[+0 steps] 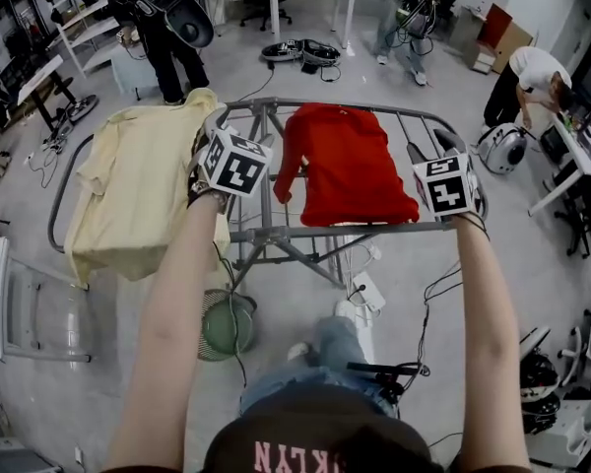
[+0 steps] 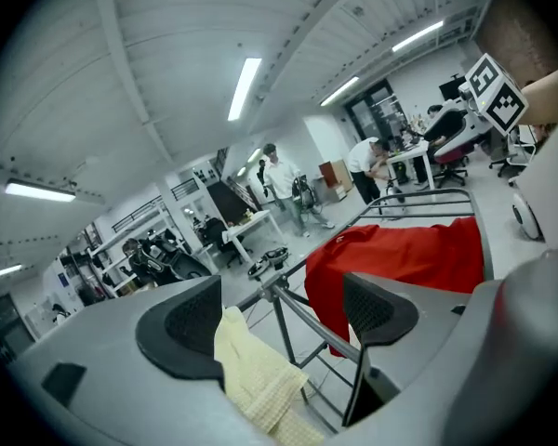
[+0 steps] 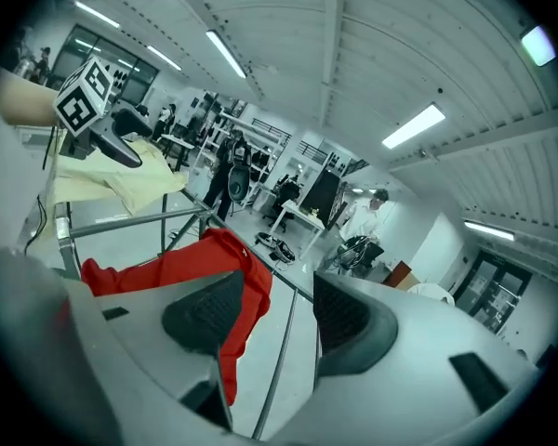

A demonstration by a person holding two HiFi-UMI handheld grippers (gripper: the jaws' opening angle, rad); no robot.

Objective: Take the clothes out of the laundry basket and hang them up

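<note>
Metal drying rack (image 1: 305,231) stands on the grey floor (image 1: 108,392). Yellow shirt (image 1: 143,190) spread over its L wing, hem hanging off the front. Red shirt (image 1: 350,166) flat on the R wing, w/ bare rails btwn them. Green basket (image 1: 227,325) on the floor under the rack.

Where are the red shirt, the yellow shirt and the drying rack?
red shirt (image 1: 350,166), head view, middle of its body.
yellow shirt (image 1: 138,180), head view, middle of its body.
drying rack (image 1: 261,233), head view, bare near rail between the shirts.
</note>
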